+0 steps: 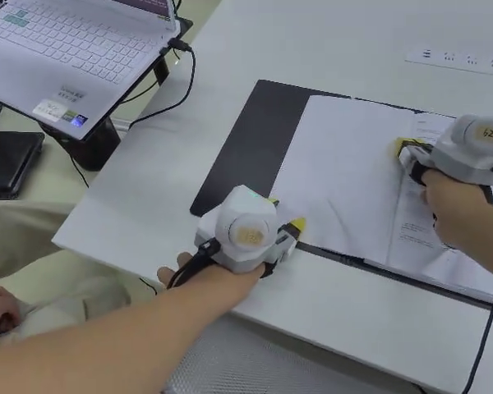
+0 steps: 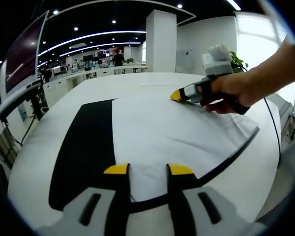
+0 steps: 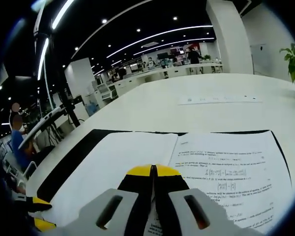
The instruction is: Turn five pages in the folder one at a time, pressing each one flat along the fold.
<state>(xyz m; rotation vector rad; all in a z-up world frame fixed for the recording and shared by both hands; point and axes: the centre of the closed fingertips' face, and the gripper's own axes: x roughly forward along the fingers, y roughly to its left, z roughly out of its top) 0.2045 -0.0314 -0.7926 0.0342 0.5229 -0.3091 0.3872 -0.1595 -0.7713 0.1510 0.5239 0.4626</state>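
Note:
The folder lies open on the white table, its black cover [image 1: 246, 148] spread to the left. A blank white page [image 1: 345, 172] lies over the left half, and a printed page [image 1: 411, 230] shows on the right. My left gripper [image 1: 286, 231] sits at the folder's near edge, open, with the blank page's [image 2: 157, 128] lower edge between its yellow tips [image 2: 148, 169]. My right gripper [image 1: 403, 150] is shut, its tips [image 3: 152, 171] down at the fold between the blank page [image 3: 118, 162] and the printed page [image 3: 231, 167]. The right gripper [image 2: 179, 94] also appears in the left gripper view, held by a hand.
A white laptop [image 1: 74, 49] stands on a raised stand at the upper left, with a black cable [image 1: 181, 82] running onto the table. A white power strip [image 1: 460, 59] lies at the far right. The table's near edge runs just below the folder.

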